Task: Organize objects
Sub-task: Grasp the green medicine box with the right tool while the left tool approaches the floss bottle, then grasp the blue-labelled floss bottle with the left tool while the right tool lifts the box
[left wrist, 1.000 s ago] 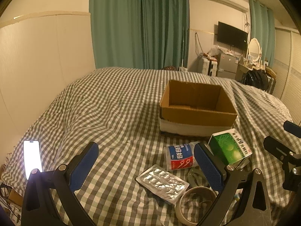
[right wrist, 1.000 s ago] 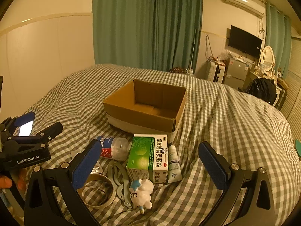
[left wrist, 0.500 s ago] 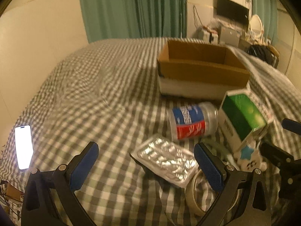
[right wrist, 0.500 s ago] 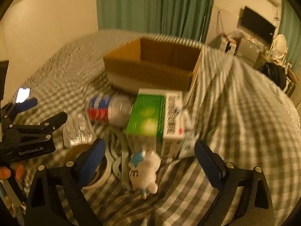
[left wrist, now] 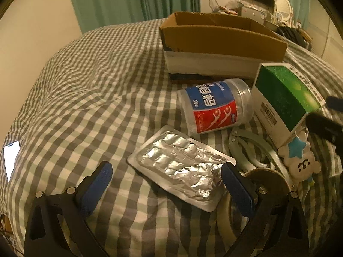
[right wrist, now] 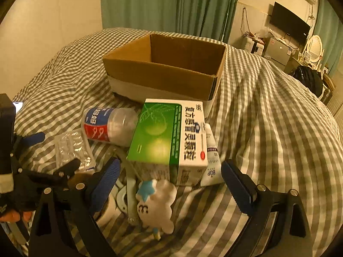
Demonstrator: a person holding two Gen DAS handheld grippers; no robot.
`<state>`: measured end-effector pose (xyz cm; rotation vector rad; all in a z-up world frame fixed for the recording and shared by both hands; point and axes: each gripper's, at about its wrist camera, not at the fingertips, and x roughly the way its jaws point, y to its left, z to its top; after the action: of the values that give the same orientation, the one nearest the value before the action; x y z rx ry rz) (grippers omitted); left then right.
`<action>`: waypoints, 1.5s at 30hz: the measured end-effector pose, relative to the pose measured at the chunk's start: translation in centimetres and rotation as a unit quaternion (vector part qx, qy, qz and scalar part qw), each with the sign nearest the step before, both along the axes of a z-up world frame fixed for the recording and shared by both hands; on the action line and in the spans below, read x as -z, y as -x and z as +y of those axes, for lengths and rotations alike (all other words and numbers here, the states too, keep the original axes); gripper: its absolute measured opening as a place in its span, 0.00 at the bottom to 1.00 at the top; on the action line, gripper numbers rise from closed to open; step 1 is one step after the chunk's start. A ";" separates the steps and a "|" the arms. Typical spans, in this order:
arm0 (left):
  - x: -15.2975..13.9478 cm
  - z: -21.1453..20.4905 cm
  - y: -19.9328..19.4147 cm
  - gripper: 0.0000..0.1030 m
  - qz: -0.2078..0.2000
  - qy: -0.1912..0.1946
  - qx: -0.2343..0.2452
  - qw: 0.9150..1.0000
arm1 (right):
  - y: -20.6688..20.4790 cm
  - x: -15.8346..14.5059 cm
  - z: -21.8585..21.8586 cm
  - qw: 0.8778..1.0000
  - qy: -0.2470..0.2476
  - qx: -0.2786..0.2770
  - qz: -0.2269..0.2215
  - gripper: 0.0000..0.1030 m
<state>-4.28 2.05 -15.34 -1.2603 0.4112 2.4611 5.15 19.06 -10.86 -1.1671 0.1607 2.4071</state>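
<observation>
On the checked bed cover (left wrist: 90,90), the items lie in a loose cluster in front of an open cardboard box (left wrist: 220,40), whose interior appears empty in the right wrist view. At far left, a lit phone (left wrist: 10,159) rests on the cover, well apart from the cluster. Left tongs (left wrist: 166,181) hover low with both blue-padded fingers (left wrist: 100,178) spread wide and gripping nothing; a silver blister pack (left wrist: 182,167) lies flat between them, its right corner close beside the right pad. Behind the pack, a clear plastic jar (left wrist: 216,107) with a blue and red label lies on its side, just in front of the box. To its right, a green and white medicine carton (right wrist: 169,141) lies tilted, one end raised. Below the carton lie pale metal scissor-like handles (left wrist: 253,152) and a roll of tape (left wrist: 265,178), partly hidden by the left tongs' right finger. A white plush toy (right wrist: 157,201) with a blue star lies in front of the carton, touching it. A white tube (right wrist: 212,156) lies against the carton's right side. Right tongs (right wrist: 170,185) are also spread wide and empty, with the toy and the carton's near end between the fingers.
</observation>
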 end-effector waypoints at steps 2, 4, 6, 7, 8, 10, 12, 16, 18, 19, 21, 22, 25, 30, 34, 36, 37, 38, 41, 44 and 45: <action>0.3 0.6 0.3 1.00 -0.001 0.005 0.010 1.000 | 0.6 0.2 0.4 1.000 0.000 0.001 -0.001 0.92; 1.0 1.1 1.0 1.00 -0.010 0.011 0.018 1.000 | 1.2 0.7 0.8 1.000 0.006 0.002 -0.007 0.92; 1.6 1.6 1.6 1.00 -0.020 0.017 0.023 0.999 | 1.8 1.2 1.1 1.000 0.012 0.002 -0.013 0.92; 1.8 1.7 1.9 1.00 -0.025 0.015 0.025 0.999 | 2.1 1.5 1.2 1.000 0.014 0.003 -0.014 0.92; 2.0 1.8 2.1 1.00 -0.029 0.015 0.024 0.999 | 2.2 1.7 1.3 1.000 0.015 0.003 -0.015 0.92; 2.0 2.0 2.6 1.00 -0.036 0.017 0.022 0.999 | 2.2 1.8 1.4 1.000 0.015 0.004 -0.013 0.92; 1.2 2.3 2.6 1.00 -0.028 0.013 0.021 0.999 | 2.2 1.8 1.4 1.000 0.014 0.004 -0.010 0.82; -0.1 3.1 2.5 1.00 -0.017 -0.006 0.032 0.999 | 2.0 1.6 1.4 1.000 0.007 -0.001 -0.003 0.74; -0.6 3.5 2.5 1.00 -0.020 -0.019 0.036 0.999 | 1.7 1.0 1.4 1.000 0.001 0.004 0.011 0.74; -0.7 3.7 2.5 1.00 -0.021 -0.022 0.036 0.999 | 1.4 0.6 1.5 1.000 -0.005 0.009 0.020 0.74; -0.8 4.4 2.9 1.00 -0.026 -0.027 0.035 0.999 | 0.9 -0.4 1.7 0.999 -0.022 0.021 0.034 0.74; -0.8 4.7 3.0 1.00 -0.029 -0.030 0.035 0.999 | 0.7 -0.7 1.8 0.999 -0.028 0.024 0.038 0.74; -1.2 5.8 3.5 1.00 -0.032 -0.044 0.033 0.998 | 0.6 -1.0 2.0 0.998 -0.032 0.029 0.041 0.74; -1.0 7.3 4.9 1.00 -0.036 -0.047 0.015 0.998 | 0.7 -1.0 2.4 0.998 -0.029 0.037 0.038 0.74; 0.3 7.6 6.4 1.00 -0.041 -0.029 -0.003 0.999 | 0.3 -0.9 2.8 0.998 -0.024 0.041 0.040 0.74; 0.4 7.3 6.4 0.94 -0.048 -0.044 -0.001 0.998 | 0.3 -0.9 2.7 0.998 -0.023 0.039 0.040 0.74; 0.3 7.1 6.4 0.90 -0.050 -0.054 0.005 0.997 | 0.3 -1.0 2.6 0.998 -0.023 0.038 0.040 0.74; 0.2 7.0 6.5 0.90 -0.050 -0.057 0.008 0.997 | 0.2 -1.1 2.5 0.998 -0.023 0.036 0.040 0.74; -0.3 6.7 6.3 0.90 -0.053 -0.047 0.009 0.997 | -0.2 -2.5 1.8 0.998 -0.027 0.026 0.053 0.74; -2.0 5.8 6.0 0.90 -0.044 -0.070 0.008 0.997 | -0.5 -4.8 0.8 0.996 -0.050 0.012 0.068 0.74; -3.0 5.4 5.9 0.90 -0.035 -0.079 0.010 0.996 | -0.6 -5.6 0.7 0.996 -0.053 0.008 0.075 0.74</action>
<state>-10.13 7.46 -12.30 -1.2651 0.2045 2.3738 5.73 19.75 -5.24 -0.9358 0.0867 2.4568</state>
